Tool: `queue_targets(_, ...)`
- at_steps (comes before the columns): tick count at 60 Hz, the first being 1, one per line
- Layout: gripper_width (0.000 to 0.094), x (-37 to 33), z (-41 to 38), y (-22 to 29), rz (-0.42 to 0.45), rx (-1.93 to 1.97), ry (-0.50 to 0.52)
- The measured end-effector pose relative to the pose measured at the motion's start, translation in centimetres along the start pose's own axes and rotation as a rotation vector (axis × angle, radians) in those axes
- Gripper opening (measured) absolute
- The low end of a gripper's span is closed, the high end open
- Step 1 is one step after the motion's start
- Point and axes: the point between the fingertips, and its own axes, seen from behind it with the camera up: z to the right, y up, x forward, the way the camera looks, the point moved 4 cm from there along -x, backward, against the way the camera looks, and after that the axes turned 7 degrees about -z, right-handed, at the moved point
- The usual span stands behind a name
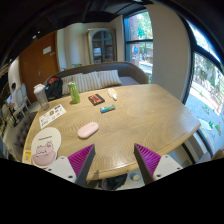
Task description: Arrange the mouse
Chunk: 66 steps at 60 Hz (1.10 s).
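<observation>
Status: not started | your hand-held gripper (114, 160) spread, holding nothing, at worktop (150, 115) near edge | mouse (88, 129) lies untouched ahead-left, apart from mouse pad (45, 150) near left corner | remaining: grasp, place.

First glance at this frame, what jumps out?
The big wooden table fills the view. A pink mouse lies just beyond the open gripper, with a pale mouse pad nearer the table's edge beside it. Farther back stands a green bottle, with windows behind.
</observation>
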Motion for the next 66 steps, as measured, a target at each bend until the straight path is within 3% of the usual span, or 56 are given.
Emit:
queue_targets(21, 0.0812, 6.1, -1.7, -1.6, -0.058, -0.119, 0.163)
queue_targets(41, 0.0809, 14.4, -10.1, -1.8, -0.081, -0.235, 0.343)
queue_targets(66, 0.0777, 19.7, -13.8, 2.8, -0.005, -0.272, 0.303)
